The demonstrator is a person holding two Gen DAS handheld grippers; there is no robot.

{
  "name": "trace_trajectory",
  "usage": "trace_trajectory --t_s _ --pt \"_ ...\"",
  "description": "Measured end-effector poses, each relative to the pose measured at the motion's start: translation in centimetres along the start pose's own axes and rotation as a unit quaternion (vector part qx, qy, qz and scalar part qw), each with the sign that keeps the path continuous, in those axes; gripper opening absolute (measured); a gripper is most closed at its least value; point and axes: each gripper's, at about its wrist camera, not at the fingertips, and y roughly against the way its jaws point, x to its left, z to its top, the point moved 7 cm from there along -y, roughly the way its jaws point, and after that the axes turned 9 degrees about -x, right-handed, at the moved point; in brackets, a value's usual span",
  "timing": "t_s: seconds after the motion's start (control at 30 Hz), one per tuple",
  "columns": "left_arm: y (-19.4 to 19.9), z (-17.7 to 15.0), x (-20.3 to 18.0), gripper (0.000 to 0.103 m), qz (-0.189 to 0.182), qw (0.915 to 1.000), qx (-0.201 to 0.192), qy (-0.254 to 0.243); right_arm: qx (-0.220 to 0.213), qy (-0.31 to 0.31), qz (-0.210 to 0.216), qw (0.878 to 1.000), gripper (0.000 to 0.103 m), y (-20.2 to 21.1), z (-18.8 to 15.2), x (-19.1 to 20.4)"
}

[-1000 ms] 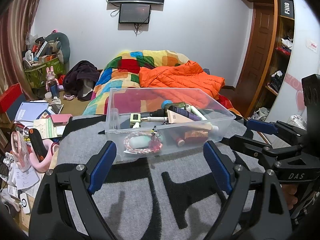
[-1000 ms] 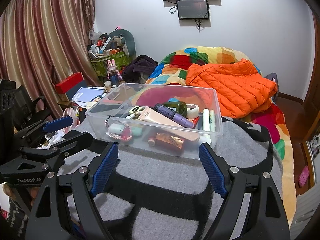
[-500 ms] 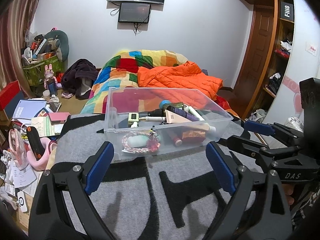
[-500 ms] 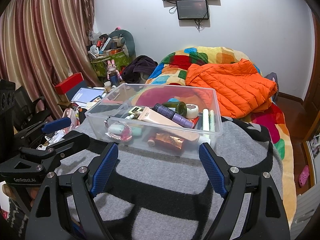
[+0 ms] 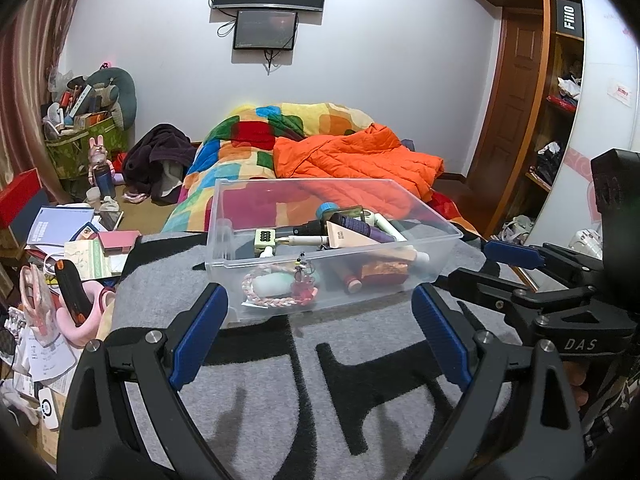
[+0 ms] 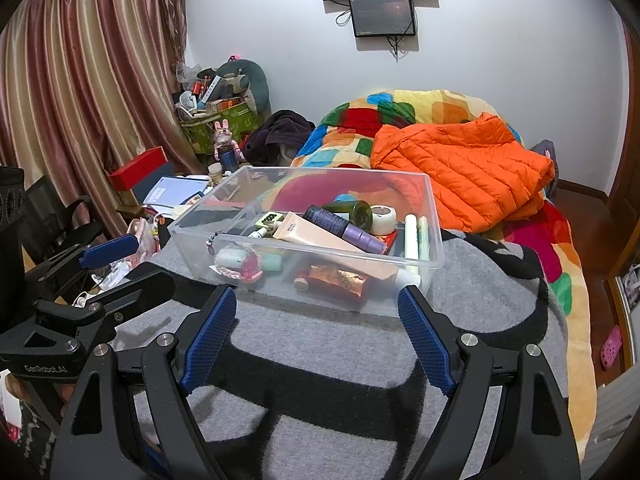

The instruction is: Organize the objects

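grey-black blanket (image 5: pixel 256 392) | clear bin (image 5: pixel 400 284) on it | bed (image 6: pixel 440 116) behind

A clear bin (image 5: pixel 424 276) sits on the grey-black blanket (image 5: pixel 360 380).

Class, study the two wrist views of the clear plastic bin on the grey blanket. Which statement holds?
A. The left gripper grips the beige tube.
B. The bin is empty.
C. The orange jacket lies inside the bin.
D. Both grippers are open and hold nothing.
D: the left gripper and right gripper show wide-apart jaws short of the bin, with only blanket between them.
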Motion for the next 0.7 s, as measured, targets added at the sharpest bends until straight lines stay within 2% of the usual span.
trace_trajectory --t_s 0.47,0.7 --pt "-0.24 -0.34 -0.14 0.094 -0.004 0.9999 0.014 0.002 0.001 -0.001 0.0 1.0 0.081 -0.1 -0.18 -0.04" --pt "-0.1 -0.16 -0.19 0.094 -0.002 1.0 0.006 -0.003 0.004 -0.002 0.002 1.0 0.081 -0.19 -0.52 0.12"
